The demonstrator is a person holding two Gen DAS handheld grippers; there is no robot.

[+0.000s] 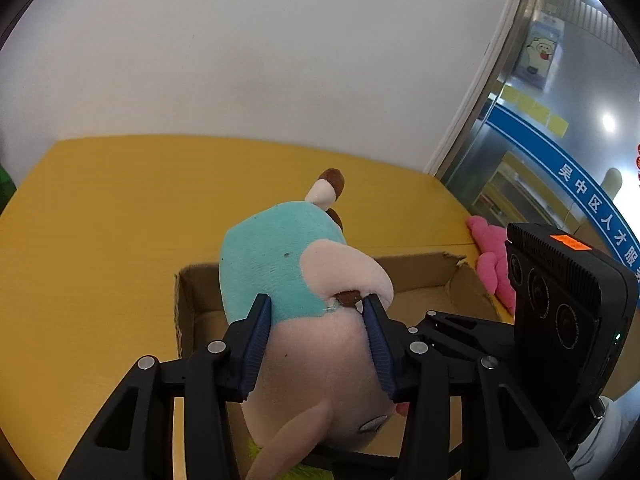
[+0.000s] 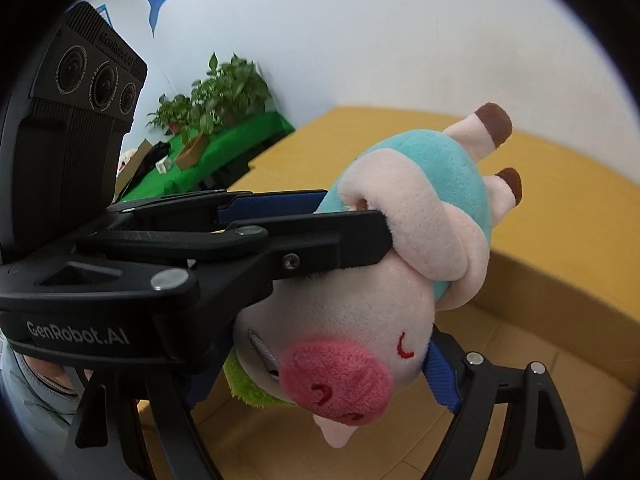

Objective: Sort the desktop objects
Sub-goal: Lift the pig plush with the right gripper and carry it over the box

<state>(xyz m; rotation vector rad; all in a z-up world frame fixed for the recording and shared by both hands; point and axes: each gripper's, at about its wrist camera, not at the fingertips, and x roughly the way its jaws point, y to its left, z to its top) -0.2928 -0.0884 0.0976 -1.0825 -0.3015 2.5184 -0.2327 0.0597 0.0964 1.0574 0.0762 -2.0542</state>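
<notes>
Plush pig hangs head-down over an open cardboard box that sits on the yellow table, so I judge the sort to be partway through: this toy is on its way into the box but has not been let go. A pink plush lies on the table just beyond the box's far right corner and looks to be left for later. Something lime-green and fuzzy shows beneath the pig's head; whether it already lies in the box I cannot tell.

The left hand-held gripper has its 2 blue-padded fingers pressed into the toy's sides about where the teal shirt meets the pale head, at a middling spread, and it plainly carries the pig. The right hand-held gripper stands wide; 1 blue pad sits close against the pig's cheek beside the red eye, the other finger is hidden behind the left tool, so I cannot tell whether it grips.

The pig is soft and pale pink, with a teal shirt, brown-tipped feet pointing up and away, a rosy snout with red stitched nostrils, and an arm folded across its chest.
</notes>
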